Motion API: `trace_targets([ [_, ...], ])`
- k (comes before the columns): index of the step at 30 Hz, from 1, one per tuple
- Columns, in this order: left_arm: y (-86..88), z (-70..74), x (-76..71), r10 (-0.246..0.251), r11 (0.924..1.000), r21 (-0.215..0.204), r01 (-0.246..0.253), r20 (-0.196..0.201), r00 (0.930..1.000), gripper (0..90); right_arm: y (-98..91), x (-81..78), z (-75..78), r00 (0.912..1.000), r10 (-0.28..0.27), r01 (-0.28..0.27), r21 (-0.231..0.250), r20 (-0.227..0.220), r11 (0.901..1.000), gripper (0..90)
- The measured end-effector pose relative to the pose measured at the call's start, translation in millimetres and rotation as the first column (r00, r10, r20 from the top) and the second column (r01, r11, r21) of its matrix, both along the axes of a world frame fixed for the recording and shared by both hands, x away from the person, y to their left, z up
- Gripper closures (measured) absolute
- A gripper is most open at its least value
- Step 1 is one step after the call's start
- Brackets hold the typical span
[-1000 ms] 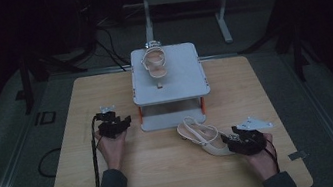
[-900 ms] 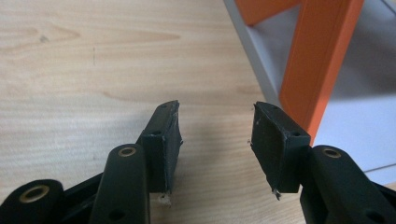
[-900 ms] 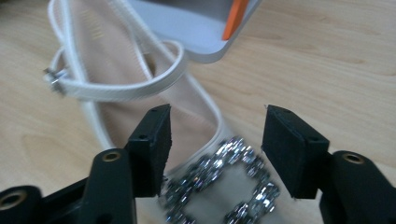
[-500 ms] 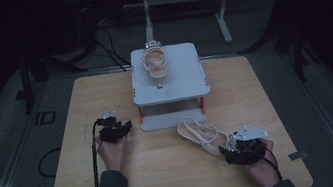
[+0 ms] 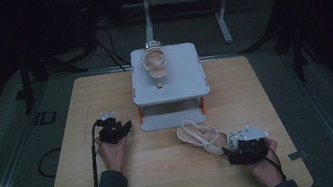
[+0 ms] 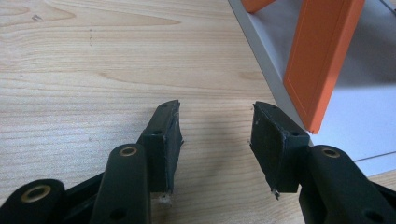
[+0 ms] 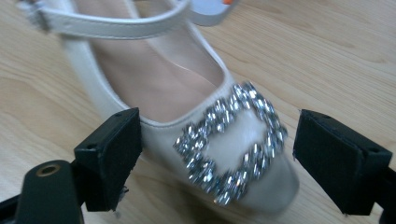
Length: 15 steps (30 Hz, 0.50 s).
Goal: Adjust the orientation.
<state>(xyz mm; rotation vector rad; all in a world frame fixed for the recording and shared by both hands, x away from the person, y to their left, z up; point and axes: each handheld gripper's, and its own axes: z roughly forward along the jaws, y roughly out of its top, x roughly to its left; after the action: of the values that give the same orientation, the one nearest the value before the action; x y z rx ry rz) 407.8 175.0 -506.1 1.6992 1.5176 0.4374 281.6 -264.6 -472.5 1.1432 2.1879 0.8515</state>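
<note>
A cream heeled shoe (image 5: pixel 202 138) with a rhinestone buckle (image 7: pixel 231 142) lies on the wooden table (image 5: pixel 178 182) in front of the stand. My right gripper (image 5: pixel 237 150) is at its toe, open, with the jaws standing either side of the toe (image 7: pixel 243 154) and not touching it. A second cream shoe (image 5: pixel 155 64) rests on top of the grey stand (image 5: pixel 180 83). My left gripper (image 5: pixel 122 128) hovers low over bare wood left of the stand, open and empty (image 6: pixel 215 135).
The grey stand has orange legs (image 6: pixel 322 65) and a grey base plate (image 6: pixel 355 121) close to my left gripper's right jaw. Dark floor, cables and a metal frame (image 5: pixel 180 0) lie beyond the table's far edge.
My right gripper moved left and nearer along the table, turning to bring its open jaws around the shoe's toe. The left gripper shifted slightly toward the stand.
</note>
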Motion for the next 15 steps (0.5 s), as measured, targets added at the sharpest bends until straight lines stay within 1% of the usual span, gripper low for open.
trace_targets([
  [3, 0.5, -0.6, -0.2, 0.004, 0.9999, -0.012, -0.004, 0.003, 1.0000, 52.6, -8.3, 3.3, -0.2, 0.9996, -0.030, 0.030, 0.008, -0.004, 0.9995, 15.7],
  [8, 0.0, -0.8, -0.2, 0.007, 0.9999, -0.011, -0.007, 0.006, 1.0000, 52.6, -18.1, 13.5, -0.1, 0.9970, -0.076, 0.076, 0.022, -0.010, 0.9968, 16.9],
  [12, 0.1, -1.2, -0.3, 0.008, 0.9999, -0.015, -0.008, 0.010, 0.9999, 52.6, -23.1, 23.5, 0.1, 0.9942, -0.106, 0.107, 0.037, -0.015, 0.9936, 23.3],
  [15, 0.6, -1.4, -0.5, 0.006, 0.9998, -0.017, -0.006, 0.011, 0.9999, 52.4, -24.3, 29.6, -0.3, 0.9916, -0.125, 0.126, 0.045, -0.034, 0.9910, 28.0],
])
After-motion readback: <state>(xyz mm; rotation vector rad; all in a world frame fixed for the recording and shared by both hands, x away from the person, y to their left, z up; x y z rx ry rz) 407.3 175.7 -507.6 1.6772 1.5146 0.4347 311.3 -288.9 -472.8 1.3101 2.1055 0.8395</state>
